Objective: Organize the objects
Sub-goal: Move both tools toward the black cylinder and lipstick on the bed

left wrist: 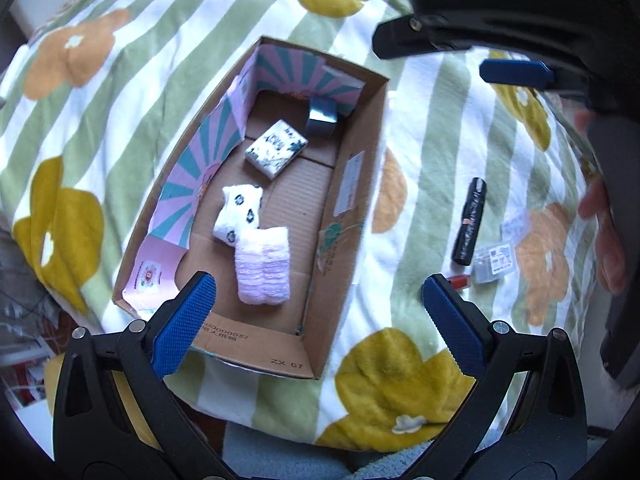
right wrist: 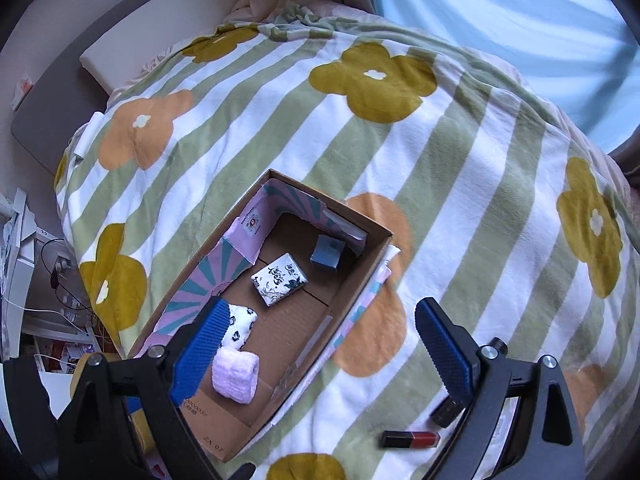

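On the bed: striped blanket (right wrist: 280, 128) with orange and mustard flowers, bearing an open cardboard box (left wrist: 352, 208).
Print on box: "ZX 07" on the near flap; longer print beside it too small to read.
Inside box: tissue pack (left wrist: 276, 147) with dark brush lettering, spotted white sock (left wrist: 238, 214), pink fuzzy sock (left wrist: 264, 266), small blue-grey carton (left wrist: 321, 118) at the far end.
Outside box: black tube (left wrist: 469, 222), clear labelled packet (left wrist: 494, 264), red-and-black lipstick (right wrist: 410, 439).
Left gripper (left wrist: 316, 324): jaws wide apart, empty, over the box's near end.
Right gripper (right wrist: 320, 354): jaws spread, holding nothing; "DAS" reads on its body.
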